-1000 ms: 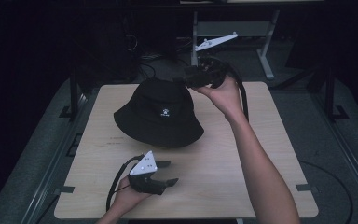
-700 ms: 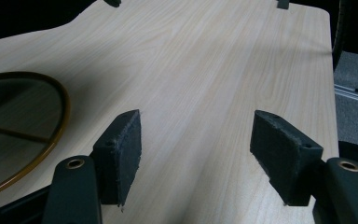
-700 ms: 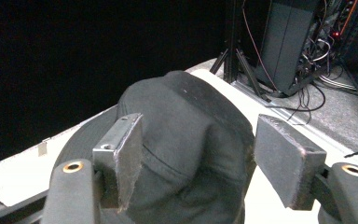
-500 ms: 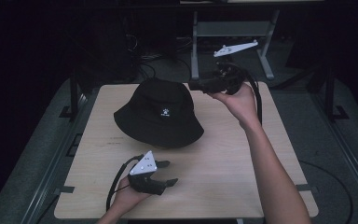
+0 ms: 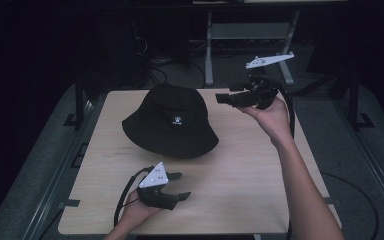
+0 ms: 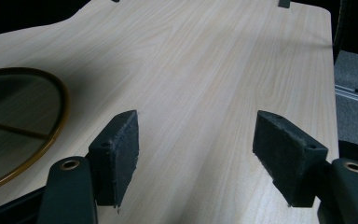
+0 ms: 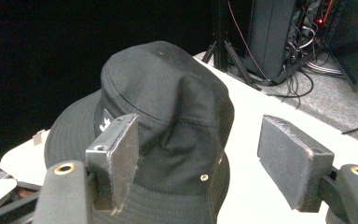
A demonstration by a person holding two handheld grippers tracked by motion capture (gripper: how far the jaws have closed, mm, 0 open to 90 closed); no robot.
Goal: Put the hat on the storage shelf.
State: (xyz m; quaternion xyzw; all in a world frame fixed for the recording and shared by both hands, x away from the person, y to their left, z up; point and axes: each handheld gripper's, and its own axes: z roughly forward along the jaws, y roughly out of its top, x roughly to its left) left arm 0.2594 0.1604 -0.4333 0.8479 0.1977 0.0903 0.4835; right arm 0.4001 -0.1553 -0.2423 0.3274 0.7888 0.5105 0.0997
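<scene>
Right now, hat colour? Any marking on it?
Black bucket hat with a small white logo on the crown front; clearest in the high view.

hat (image 5: 170, 122) on table (image 5: 240, 170), centre-back | left gripper (image 5: 177, 186) before it | right gripper (image 5: 222, 97) right

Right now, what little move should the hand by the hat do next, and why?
Probably ease the right gripper away toward the table's right edge. Its jaws stand open and have just been opening, with nothing between them, and the black bucket hat sits on the wooden table with the pads off it. The left gripper rests open near the front edge.
</scene>
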